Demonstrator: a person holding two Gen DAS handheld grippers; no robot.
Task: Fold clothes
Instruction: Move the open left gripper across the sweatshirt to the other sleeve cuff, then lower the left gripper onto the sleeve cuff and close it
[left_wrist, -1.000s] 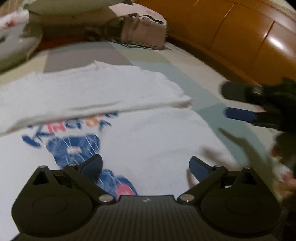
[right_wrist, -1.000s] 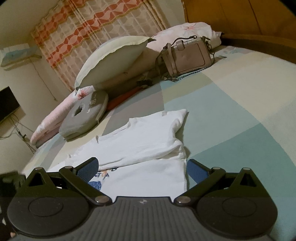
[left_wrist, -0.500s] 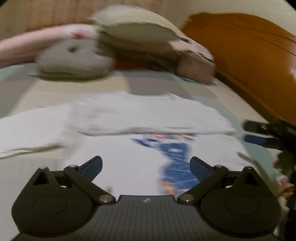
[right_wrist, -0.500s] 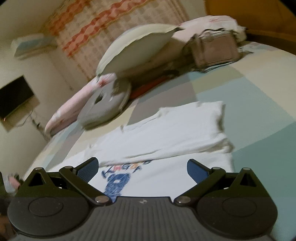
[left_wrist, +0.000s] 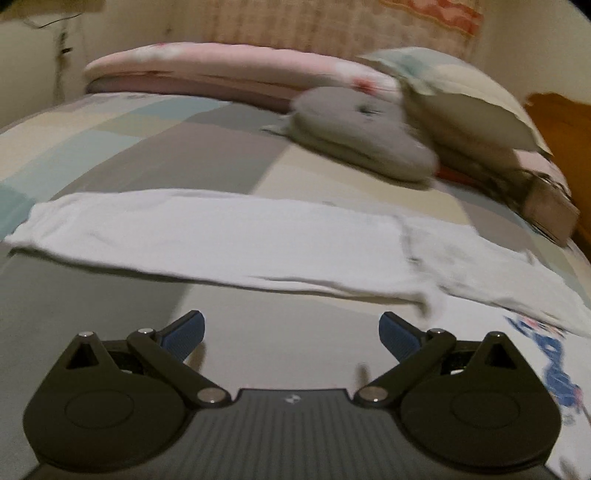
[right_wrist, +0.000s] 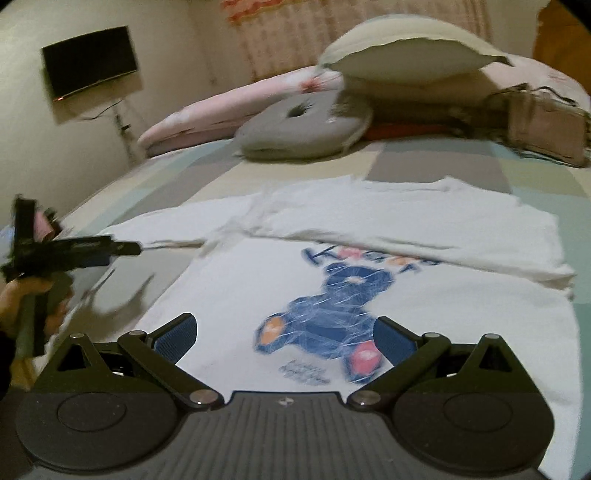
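White T-shirt (right_wrist: 369, 236) with a blue bear print lies flat on the patchwork bed (right_wrist: 436, 166), its top part already folded over and one long sleeve (left_wrist: 207, 236) stretched out sideways. Soft, light cotton, it likely pinches best at the sleeve cuff. Left gripper (left_wrist: 291, 332) and right gripper (right_wrist: 284, 336) hover empty, jaws wide.

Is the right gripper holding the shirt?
No, the right gripper is open above the shirt, with nothing between its fingers.
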